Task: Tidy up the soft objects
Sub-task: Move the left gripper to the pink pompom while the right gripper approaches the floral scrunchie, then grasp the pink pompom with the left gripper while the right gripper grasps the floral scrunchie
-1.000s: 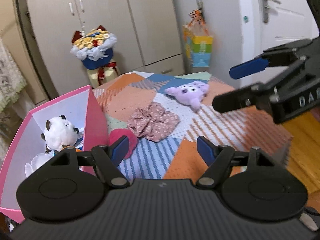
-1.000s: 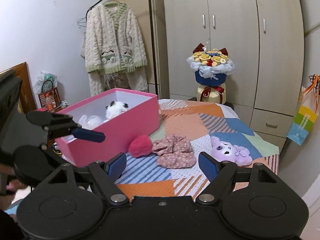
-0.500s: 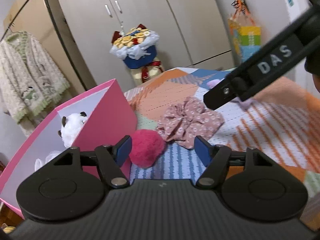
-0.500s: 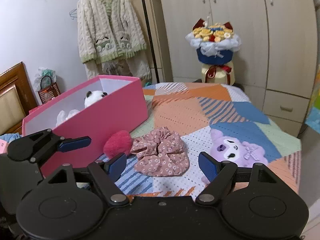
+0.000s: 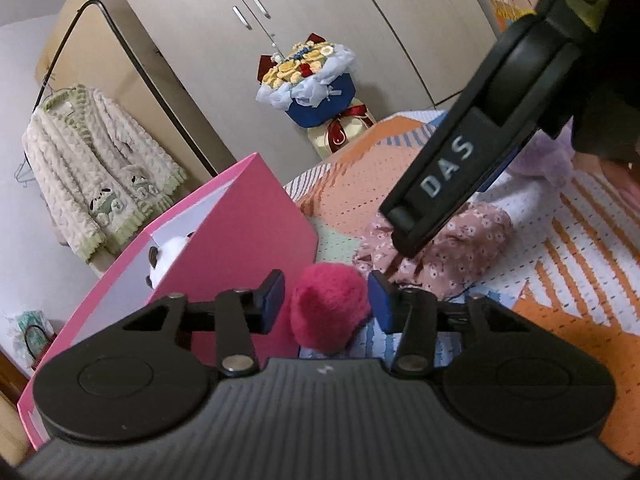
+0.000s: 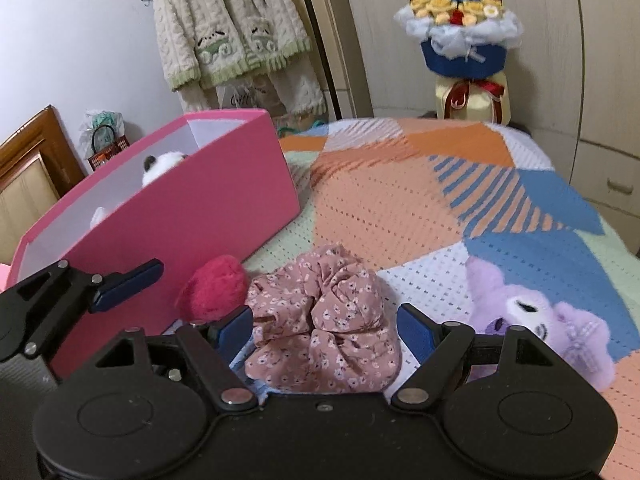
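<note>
A red fluffy pom-pom [image 5: 330, 304] lies on the patchwork bedspread beside the pink box [image 5: 240, 240]. My left gripper [image 5: 326, 306] is open with its blue pads on either side of the pom-pom, not pressing it. A pink floral scrunchie [image 6: 324, 328] lies between the open fingers of my right gripper [image 6: 326, 330]. A purple plush toy [image 6: 536, 320] lies to the right of it. The pink box [image 6: 180, 220] holds a white panda plush [image 6: 160, 162]. The pom-pom [image 6: 214, 286] and the left gripper's finger [image 6: 128, 284] also show in the right wrist view.
A flower bouquet [image 6: 460, 32] stands at the bed's far edge in front of wardrobe doors [image 5: 320, 40]. A knitted cardigan [image 6: 228, 20] hangs on a rack behind the box. The right gripper's arm [image 5: 460, 168] crosses the left wrist view above the scrunchie [image 5: 452, 248].
Both grippers have moved forward and down. The left one now straddles the pom-pom, and its fingers have narrowed. The right one now straddles the scrunchie.
</note>
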Tool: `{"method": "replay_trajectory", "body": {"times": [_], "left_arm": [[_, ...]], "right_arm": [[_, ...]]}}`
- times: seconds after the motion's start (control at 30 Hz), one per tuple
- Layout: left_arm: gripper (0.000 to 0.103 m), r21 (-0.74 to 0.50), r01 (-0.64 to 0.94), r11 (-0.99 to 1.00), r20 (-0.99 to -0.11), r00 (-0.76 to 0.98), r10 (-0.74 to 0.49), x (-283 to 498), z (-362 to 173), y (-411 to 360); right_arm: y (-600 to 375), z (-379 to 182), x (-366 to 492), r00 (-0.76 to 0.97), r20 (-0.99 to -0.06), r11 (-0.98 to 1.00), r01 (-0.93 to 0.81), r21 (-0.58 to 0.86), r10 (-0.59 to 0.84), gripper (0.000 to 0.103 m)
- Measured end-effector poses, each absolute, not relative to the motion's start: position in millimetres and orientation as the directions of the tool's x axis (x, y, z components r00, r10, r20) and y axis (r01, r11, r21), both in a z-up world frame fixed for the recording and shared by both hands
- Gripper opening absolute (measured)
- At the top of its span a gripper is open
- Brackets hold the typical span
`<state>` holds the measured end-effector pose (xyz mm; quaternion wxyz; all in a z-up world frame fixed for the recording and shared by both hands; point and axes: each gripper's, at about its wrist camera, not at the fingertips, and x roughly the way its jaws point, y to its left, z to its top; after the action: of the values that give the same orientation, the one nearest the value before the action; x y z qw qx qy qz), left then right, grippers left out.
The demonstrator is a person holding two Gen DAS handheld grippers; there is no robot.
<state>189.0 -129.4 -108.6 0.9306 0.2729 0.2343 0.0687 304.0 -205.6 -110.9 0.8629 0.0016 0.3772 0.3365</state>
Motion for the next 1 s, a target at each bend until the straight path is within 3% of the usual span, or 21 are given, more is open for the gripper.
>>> {"method": "replay_trajectory", "body": {"times": [0.5, 0.57, 0.6, 0.7, 0.8, 1.0], "left_arm": [[0.039, 0.632, 0.020, 0.775, -0.399, 0.866, 0.303, 203, -123, -140], [0.029, 0.640, 0.001, 0.769, -0.383, 0.867, 0.318, 205, -122, -137], [0.023, 0.635, 0.006, 0.772, -0.389, 0.866, 0.314, 206, -121, -136], [0.018, 0.613, 0.011, 0.790, -0.403, 0.864, 0.301, 205, -119, -134], [0.015, 0.592, -0.001, 0.806, -0.399, 0.869, 0.294, 204, -118, -134], [0.006, 0.573, -0.035, 0.819, -0.365, 0.884, 0.293, 198, -116, -129]], "right_arm": [[-205, -124, 306, 0.466, -0.657, 0.751, -0.615, 0.241, 0.593, 0.082], [-206, -125, 304, 0.458, -0.665, 0.745, -0.627, 0.228, 0.590, 0.070], [-207, -126, 302, 0.464, -0.669, 0.747, -0.630, 0.213, 0.581, 0.057], [-211, -126, 297, 0.478, -0.667, 0.754, -0.628, 0.195, 0.571, 0.022], [-215, -123, 288, 0.496, -0.657, 0.761, -0.622, 0.186, 0.567, 0.017], [-217, -113, 260, 0.586, -0.625, 0.798, -0.594, 0.101, 0.516, 0.016]]}}
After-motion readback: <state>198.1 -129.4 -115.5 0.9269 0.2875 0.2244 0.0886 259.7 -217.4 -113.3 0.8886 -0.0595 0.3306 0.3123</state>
